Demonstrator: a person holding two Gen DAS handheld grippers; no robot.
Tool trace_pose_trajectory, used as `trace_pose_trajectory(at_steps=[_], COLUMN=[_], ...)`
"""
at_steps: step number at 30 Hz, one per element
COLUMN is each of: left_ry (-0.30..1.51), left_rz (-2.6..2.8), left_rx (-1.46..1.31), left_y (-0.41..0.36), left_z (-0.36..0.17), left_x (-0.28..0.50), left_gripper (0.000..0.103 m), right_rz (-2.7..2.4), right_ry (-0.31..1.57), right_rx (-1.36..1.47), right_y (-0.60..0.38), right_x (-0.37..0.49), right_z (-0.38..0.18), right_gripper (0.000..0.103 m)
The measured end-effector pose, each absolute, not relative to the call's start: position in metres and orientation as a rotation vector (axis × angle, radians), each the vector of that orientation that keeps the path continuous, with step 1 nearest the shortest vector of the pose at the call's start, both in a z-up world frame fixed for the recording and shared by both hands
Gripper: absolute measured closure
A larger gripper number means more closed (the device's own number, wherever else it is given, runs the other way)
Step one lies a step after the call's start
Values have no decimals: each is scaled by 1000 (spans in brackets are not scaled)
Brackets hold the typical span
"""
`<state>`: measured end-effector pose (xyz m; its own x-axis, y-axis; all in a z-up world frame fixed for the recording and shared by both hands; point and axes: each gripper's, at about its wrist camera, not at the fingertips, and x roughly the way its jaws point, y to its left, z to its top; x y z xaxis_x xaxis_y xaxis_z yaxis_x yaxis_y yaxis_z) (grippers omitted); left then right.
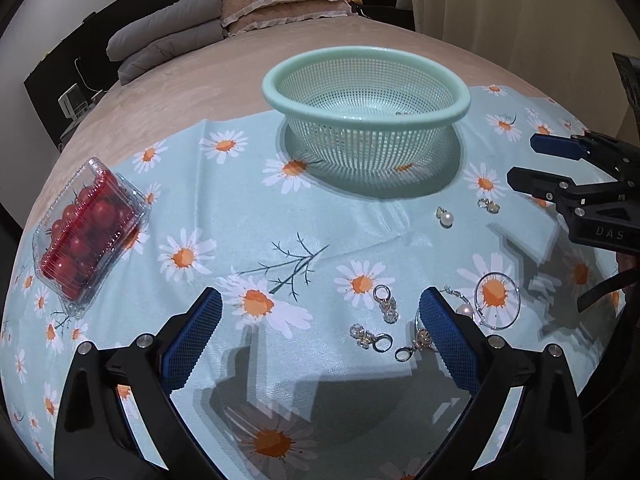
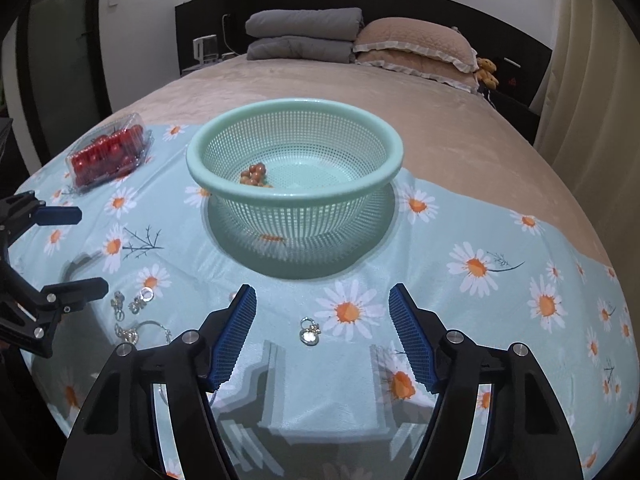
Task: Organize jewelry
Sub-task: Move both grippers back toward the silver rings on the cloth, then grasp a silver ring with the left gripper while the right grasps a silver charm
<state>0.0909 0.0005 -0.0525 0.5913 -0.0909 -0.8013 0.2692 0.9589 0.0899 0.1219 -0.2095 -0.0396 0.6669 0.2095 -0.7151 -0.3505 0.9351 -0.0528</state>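
A mint green mesh basket (image 1: 452, 110) (image 2: 208, 178) stands on the daisy cloth; a brown bead bracelet (image 2: 254, 174) lies inside it. Several earrings lie on the cloth: crystal ones (image 1: 385, 300) (image 1: 370, 336), a gold charm (image 1: 424, 338), a wire hoop (image 1: 497, 300), a pearl stud (image 1: 446, 217), a small crystal pair (image 1: 489, 205). My left gripper (image 1: 320, 330) is open and empty, just above the cloth near the crystal earrings; it also shows in the right wrist view (image 2: 76, 250). My right gripper (image 2: 322, 328) is open and empty, with a silver charm earring (image 2: 309, 333) between its fingers.
A clear plastic box of cherry tomatoes (image 1: 86, 236) (image 2: 108, 156) sits at the cloth's left edge. The cloth lies on a beige bed (image 2: 400, 120), with folded grey blankets (image 2: 304, 34) and pink pillows (image 2: 416, 46) at the headboard.
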Motion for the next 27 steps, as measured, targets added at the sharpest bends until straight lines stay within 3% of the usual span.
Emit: trace_pose_trajectory(at_steps=[5, 8, 9, 13, 16, 18, 20, 21, 22, 27], left_ry=[962, 987, 1001, 993, 991, 994, 1000, 1004, 1010, 1021], left_rz=[-225, -226, -225, -247, -272, -295, -320, -336, -349, -367], left_rx=[205, 215, 218, 217, 224, 227, 234, 225, 218, 186], left_y=[0, -2, -2, -1, -3, -6, -11, -12, -14, -10], left_z=[-71, -80, -84, -86, -86, -85, -85, -85, -86, -86], left_x=[94, 96, 97, 94, 92, 91, 91, 91, 92, 91], left_gripper=[9, 22, 33, 37, 48, 57, 70, 81, 87, 87], right_rz=[310, 303, 294, 286, 290, 286, 307, 313, 310, 315], right_ry=[818, 830, 834, 882, 881, 886, 901, 907, 910, 929], right_rx=[-182, -170, -165, -125, -109, -97, -98, -101, -102, -78], right_y=[-211, -211, -212, -212, -210, -210, -208, -207, -207, -210], right_x=[130, 134, 135, 141, 139, 139, 140, 141, 142, 141], right_z=[-59, -69, -72, -86, -94, -94, -94, -94, -94, -90], right_gripper=[39, 40, 42, 42, 50, 75, 86, 90, 89, 90])
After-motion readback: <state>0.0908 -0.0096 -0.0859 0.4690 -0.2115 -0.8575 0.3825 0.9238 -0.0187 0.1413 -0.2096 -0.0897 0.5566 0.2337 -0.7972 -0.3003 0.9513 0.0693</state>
